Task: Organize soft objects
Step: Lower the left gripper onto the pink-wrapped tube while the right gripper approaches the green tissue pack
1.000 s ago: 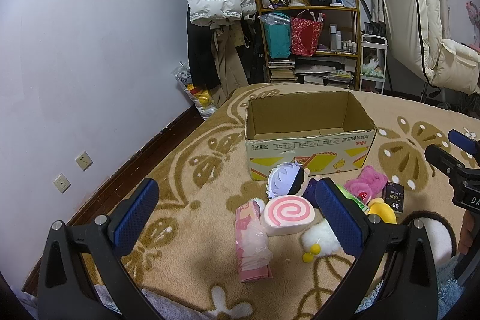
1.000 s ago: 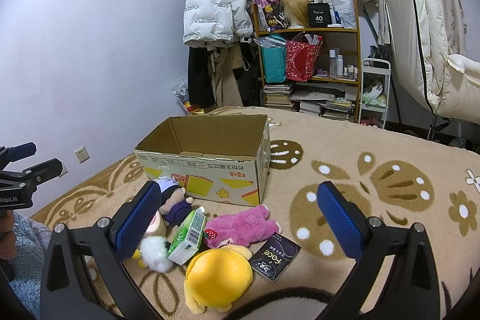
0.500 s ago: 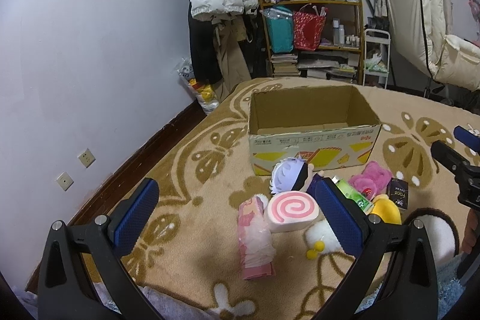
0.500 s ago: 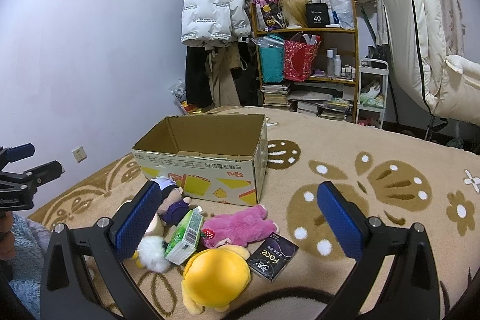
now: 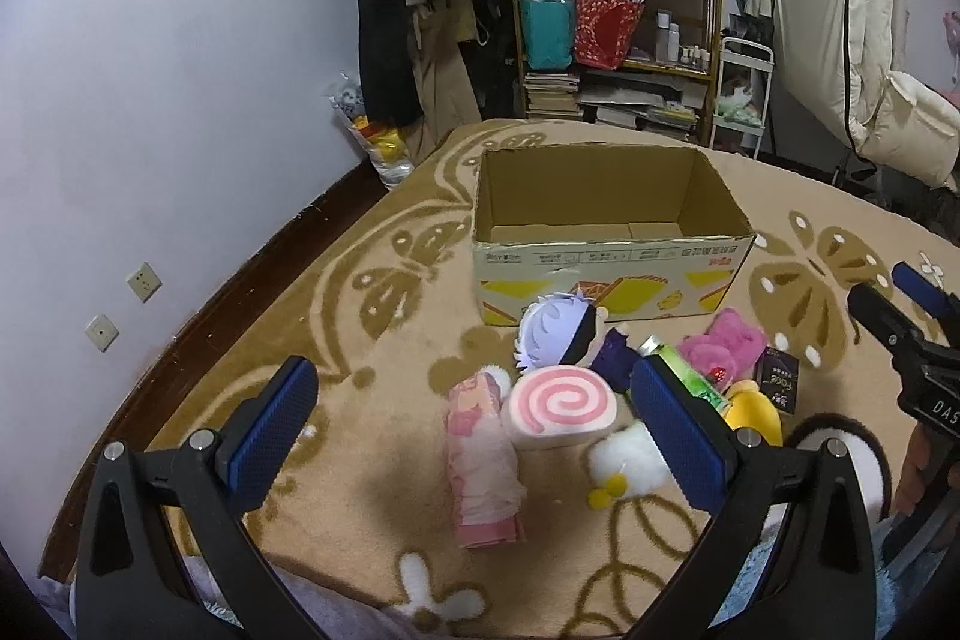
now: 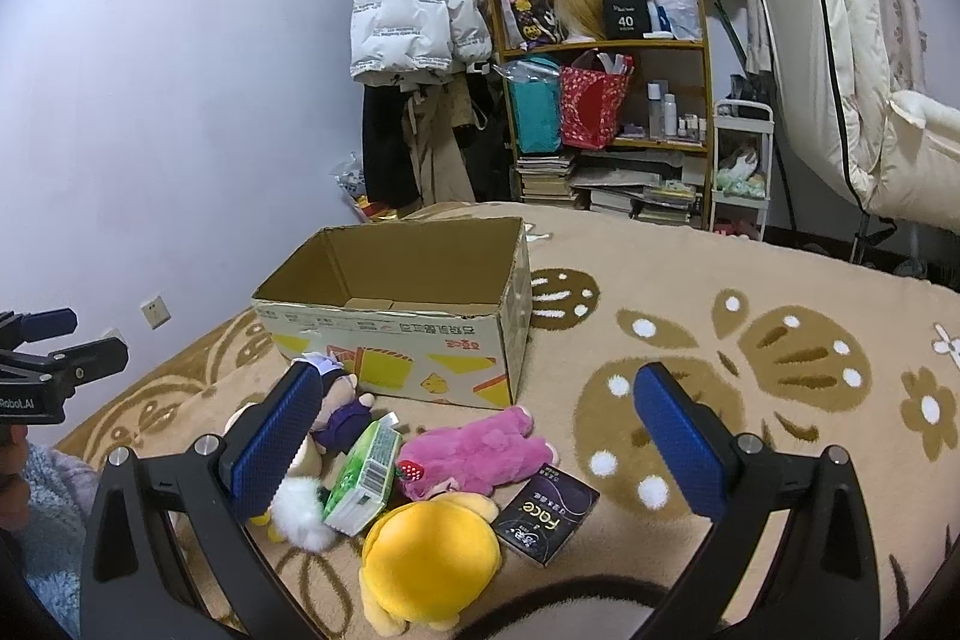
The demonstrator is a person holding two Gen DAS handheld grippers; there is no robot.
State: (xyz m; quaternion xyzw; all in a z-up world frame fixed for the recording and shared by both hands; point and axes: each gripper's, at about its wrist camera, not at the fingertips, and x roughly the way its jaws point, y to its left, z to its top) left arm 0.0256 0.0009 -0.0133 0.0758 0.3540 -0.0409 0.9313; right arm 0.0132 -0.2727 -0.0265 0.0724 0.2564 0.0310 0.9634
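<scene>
Left gripper (image 5: 474, 424): held above the blanket with its blue pads spread wide; nothing is gripped between them.
Right gripper (image 6: 474, 439): likewise spread wide and empty, held over the toy pile.
Cardboard box (image 5: 606, 253): set open-topped on the patterned blanket (image 5: 372, 316); its inside is seen bare.
Soft objects: gathered in a cluster just in front of the box.
Swirl cushion (image 5: 561, 406): laid beside a pink folded cloth (image 5: 483, 451), which is on its left.
Doll (image 5: 561, 337): white-haired, placed close to the box front.
Pink plush (image 6: 474, 451): laid between a green packet (image 6: 366, 472) and a black packet (image 6: 549, 511).
Yellow plush (image 6: 426, 559): nearest the right wrist camera.
White fluffy toy (image 5: 627, 460): seen beside the swirl cushion.
</scene>
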